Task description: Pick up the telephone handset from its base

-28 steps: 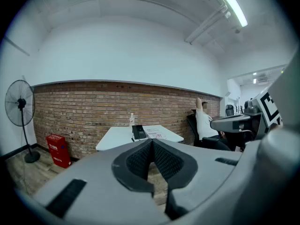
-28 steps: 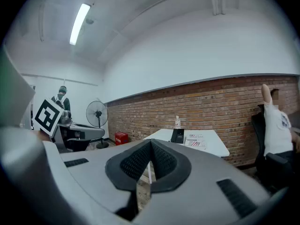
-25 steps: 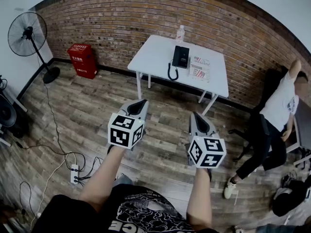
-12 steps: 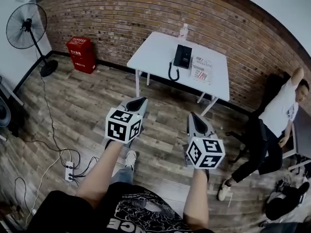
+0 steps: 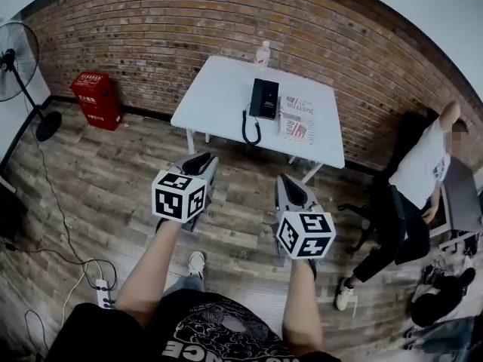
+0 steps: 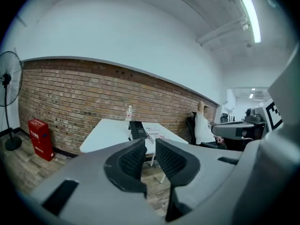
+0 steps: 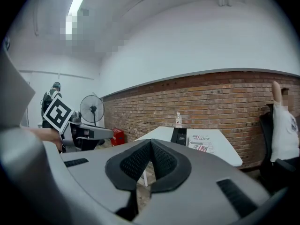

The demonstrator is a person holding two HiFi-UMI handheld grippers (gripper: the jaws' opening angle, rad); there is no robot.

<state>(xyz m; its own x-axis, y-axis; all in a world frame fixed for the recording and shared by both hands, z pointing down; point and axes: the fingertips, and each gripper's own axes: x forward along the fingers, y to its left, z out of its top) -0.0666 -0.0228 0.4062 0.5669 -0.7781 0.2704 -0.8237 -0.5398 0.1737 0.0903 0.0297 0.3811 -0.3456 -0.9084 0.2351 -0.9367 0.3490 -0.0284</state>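
The room has a red brick wall [image 5: 189,29] at the back and a floor [image 5: 113,172] of wooden planks. One white surface [image 5: 215,96] stands just before this wall. On it there is one black telephone [image 5: 264,89]. The telephone handset [image 5: 259,98] lies on its base [image 5: 270,104], near the middle of the surface. One coiled cord [image 5: 249,130] hangs over the near edge. One clear bottle [image 5: 262,53] stands upright at the far edge, behind the telephone. One printed paper [image 5: 296,117] lies flat just beside the base, on its right side.

By the wall at the left stands one red box [image 5: 93,99], and further to the left there is one standing fan [image 5: 15,51]. One white power strip [image 5: 102,292] lies on the floor at the lower left. At the right side of the room one person [image 5: 411,187] in a white shirt sits.

There are two tools. Both are held over the floor, well apart from the surface, and both point toward it. The left tool [image 5: 198,161] is released: its jaws are opening, a narrow gap shows between the pads, and nothing is between them. The right tool [image 5: 282,179] is clenched, with its pads meeting at the tips, and it grasps nothing.
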